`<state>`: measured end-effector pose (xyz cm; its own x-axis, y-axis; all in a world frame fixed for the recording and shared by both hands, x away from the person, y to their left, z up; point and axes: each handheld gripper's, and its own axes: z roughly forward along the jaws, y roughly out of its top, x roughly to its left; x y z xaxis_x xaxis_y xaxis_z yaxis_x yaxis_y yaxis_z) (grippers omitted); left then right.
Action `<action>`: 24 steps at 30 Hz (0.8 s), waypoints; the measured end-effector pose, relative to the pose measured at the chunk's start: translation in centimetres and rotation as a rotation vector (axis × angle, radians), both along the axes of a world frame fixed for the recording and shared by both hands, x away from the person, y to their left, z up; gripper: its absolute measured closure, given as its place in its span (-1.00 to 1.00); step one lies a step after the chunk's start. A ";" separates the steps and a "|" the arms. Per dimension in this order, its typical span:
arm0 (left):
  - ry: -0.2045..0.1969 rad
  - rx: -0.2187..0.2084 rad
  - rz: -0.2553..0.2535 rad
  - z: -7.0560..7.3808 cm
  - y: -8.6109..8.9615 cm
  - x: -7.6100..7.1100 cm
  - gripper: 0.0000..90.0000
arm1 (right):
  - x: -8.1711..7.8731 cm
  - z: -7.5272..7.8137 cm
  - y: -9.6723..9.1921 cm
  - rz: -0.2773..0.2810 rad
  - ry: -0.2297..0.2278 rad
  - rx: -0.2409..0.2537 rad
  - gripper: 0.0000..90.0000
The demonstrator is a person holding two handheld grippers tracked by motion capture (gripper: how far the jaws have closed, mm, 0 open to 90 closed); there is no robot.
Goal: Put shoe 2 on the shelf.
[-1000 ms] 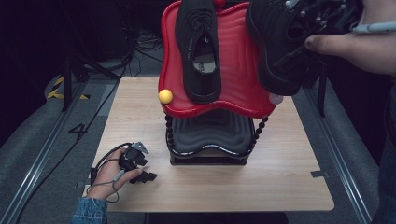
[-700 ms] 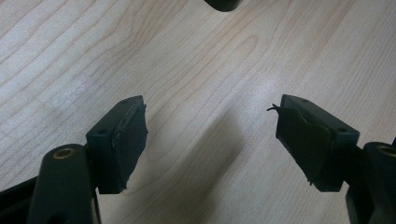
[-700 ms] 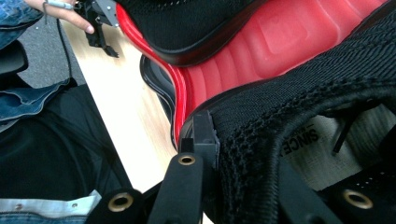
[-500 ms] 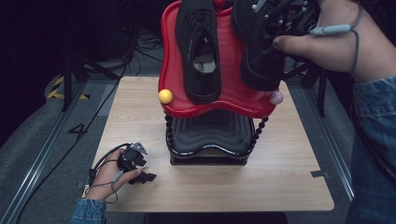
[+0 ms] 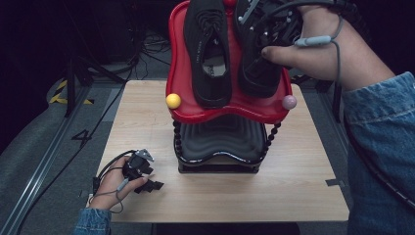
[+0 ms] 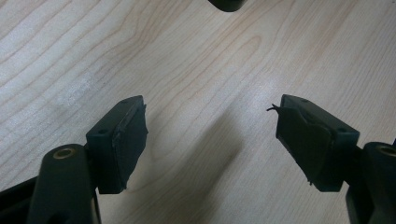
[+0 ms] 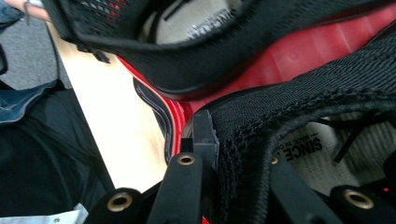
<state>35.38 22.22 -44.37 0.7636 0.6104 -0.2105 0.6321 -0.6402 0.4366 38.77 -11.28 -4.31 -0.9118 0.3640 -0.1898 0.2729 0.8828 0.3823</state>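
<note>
A red tiered shoe rack (image 5: 178, 73) stands at the middle of the wooden table (image 5: 303, 171). One black shoe (image 5: 210, 54) lies on its top tray. Beside it, at the right of the tray, is a second black shoe (image 5: 257, 63), with my right gripper (image 5: 266, 29) shut on its collar. In the right gripper view the jaws pinch the knitted collar of that second shoe (image 7: 299, 121), and the first shoe (image 7: 196, 51) lies just beyond over the red tray (image 7: 299, 56). My left gripper (image 5: 147, 178) rests on the table at the front left, open and holding nothing, as the left gripper (image 6: 210, 135) view confirms.
A yellow knob (image 5: 172, 101) and a pink knob (image 5: 288, 102) mark the top tray's front corners. A black lower tray (image 5: 220, 139) sits beneath. Cables and a stand (image 5: 73, 73) lie on the floor left of the table.
My right gripper has carried the second shoe leftward and down, from beyond the rack's right edge onto the red top tray beside the first shoe. The left hand has stayed put.
</note>
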 end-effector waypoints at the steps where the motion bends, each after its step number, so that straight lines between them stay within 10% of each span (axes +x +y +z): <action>1: 0.000 -0.001 -0.002 0.0 -0.1 0.0 -0.44 | 0.0 -0.1 0.1 0.003 0.002 0.006 0.90; 24: 0.005 0.004 -0.011 0.0 -0.2 0.0 -0.44 | 1.1 -3.1 0.8 0.012 0.064 -0.026 0.89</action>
<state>35.39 22.04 -44.36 0.7690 0.6030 -0.2120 0.6274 -0.6487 0.4307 39.90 -10.50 -7.40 -0.9265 0.3491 -0.1401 0.2858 0.8955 0.3413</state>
